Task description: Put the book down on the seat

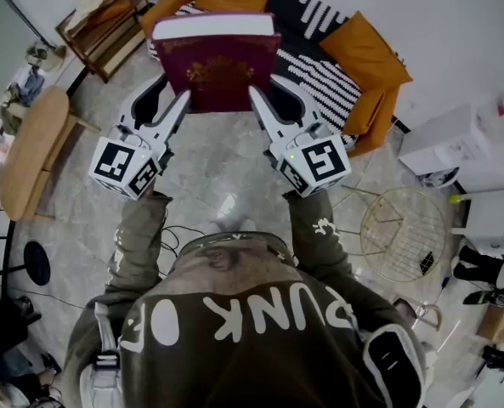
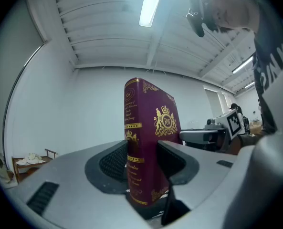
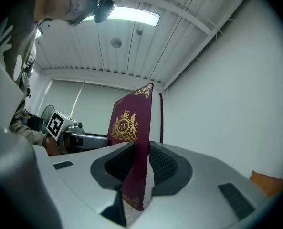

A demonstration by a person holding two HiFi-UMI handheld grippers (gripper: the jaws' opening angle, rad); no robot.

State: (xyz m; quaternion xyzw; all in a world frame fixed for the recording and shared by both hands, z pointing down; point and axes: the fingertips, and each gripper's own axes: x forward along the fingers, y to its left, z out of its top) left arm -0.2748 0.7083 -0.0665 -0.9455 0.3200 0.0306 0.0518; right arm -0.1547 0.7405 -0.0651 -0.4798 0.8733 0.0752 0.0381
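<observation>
Right, my left claw [image 1: 175, 92] and right claw [image 1: 270, 89] each pinch the maroon book [image 1: 218, 62], held above the orange seat [image 1: 364, 53].

The right hand-held gripper [image 3: 139, 166] is clamping its two dark ribbed pads on the lower edge of a maroon book [image 3: 131, 123]. The book, bearing a gold crest, is standing nearly upright at the centre and leaning slightly toward 1 o'clock. At 9 o'clock the left hand-held gripper [image 3: 91, 140], carrying its square-marker cube, is reaching in toward the book's crested cover, while a long ceiling light [image 3: 131, 14] is glowing at 12 o'clock and an orange shape [image 3: 270, 182] is peeking in at 4 o'clock.
</observation>
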